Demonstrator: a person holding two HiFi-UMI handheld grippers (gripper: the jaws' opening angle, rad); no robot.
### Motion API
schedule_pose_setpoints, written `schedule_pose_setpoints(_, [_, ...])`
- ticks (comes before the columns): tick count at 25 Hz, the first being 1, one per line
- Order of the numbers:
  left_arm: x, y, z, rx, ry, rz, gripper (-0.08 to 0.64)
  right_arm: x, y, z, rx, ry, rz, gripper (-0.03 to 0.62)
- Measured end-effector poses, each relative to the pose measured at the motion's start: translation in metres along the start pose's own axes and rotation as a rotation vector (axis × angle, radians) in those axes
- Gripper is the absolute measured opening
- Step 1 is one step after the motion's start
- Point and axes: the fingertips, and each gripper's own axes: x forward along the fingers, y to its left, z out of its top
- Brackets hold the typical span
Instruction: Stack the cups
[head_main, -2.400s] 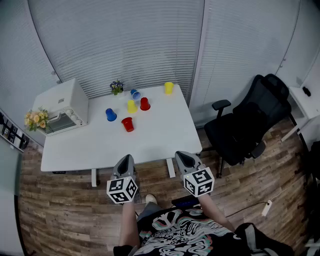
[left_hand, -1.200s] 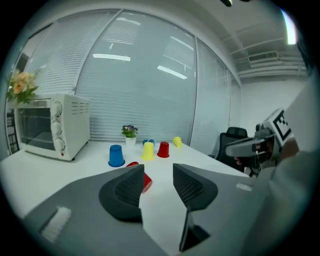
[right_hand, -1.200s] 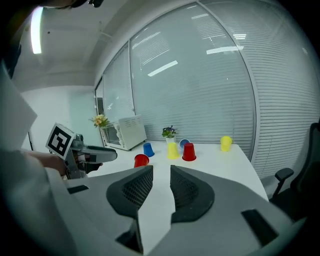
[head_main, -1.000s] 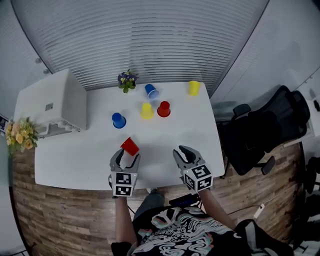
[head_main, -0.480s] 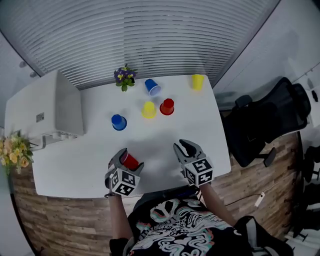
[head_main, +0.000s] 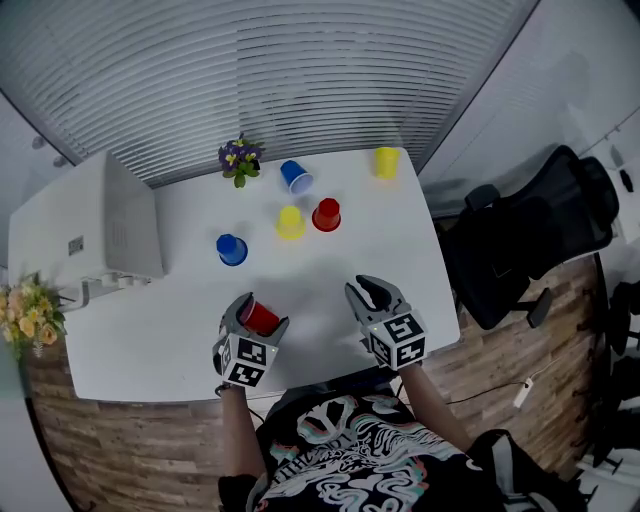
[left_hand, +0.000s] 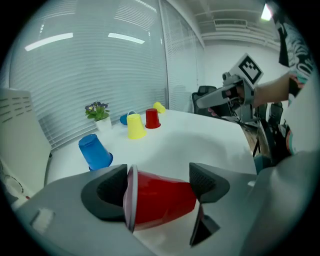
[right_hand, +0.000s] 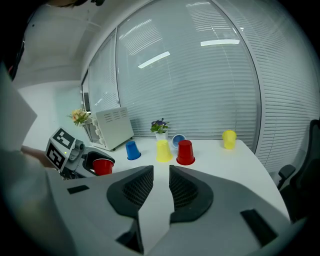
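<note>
A red cup lies on its side near the front of the white table. My left gripper is open and wide around it. In the left gripper view the red cup has its rim against the left pad and its base next to the right pad. My right gripper hovers over the table's front right; its jaws stand close together with a narrow gap and nothing between them. Farther back stand a blue cup, a yellow cup and a second red cup, all upside down.
Another blue cup lies on its side near a small flower pot. A yellow cup stands at the far right corner. A white appliance fills the table's left end. A black office chair stands to the right.
I have come up to the table. My left gripper moved forward around the red cup and its jaws spread wider. The right gripper came over the front edge and has hardly moved since.
</note>
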Motion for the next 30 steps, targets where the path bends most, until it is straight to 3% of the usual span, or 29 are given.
schedule_pose_setpoints(5, [-0.001, 0.019, 0.025, -0.234, -0.130, 0.002, 0.385, 0.008, -0.005, -0.001, -0.007, 0.000, 0.038, 0.091])
schedule_pose_setpoints(11, [-0.003, 0.040, 0.047, -0.428, -0.258, -0.006, 0.385, 0.023, -0.001, 0.008, -0.035, -0.011, 0.104, 0.111])
schedule_pose_setpoints(19, [0.010, 0.039, 0.070, -0.631, -0.375, -0.095, 0.383, 0.031, 0.045, 0.004, -0.172, -0.006, 0.271, 0.161])
schedule_pose_setpoints(23, [0.017, 0.036, 0.082, -0.778, -0.456, -0.152, 0.383, 0.032, 0.065, 0.007, -0.245, -0.039, 0.333, 0.177])
schedule_pose_setpoints(30, [0.020, 0.025, 0.100, -0.947, -0.569, -0.275, 0.383, 0.043, 0.080, 0.009, -0.212, -0.047, 0.377, 0.255])
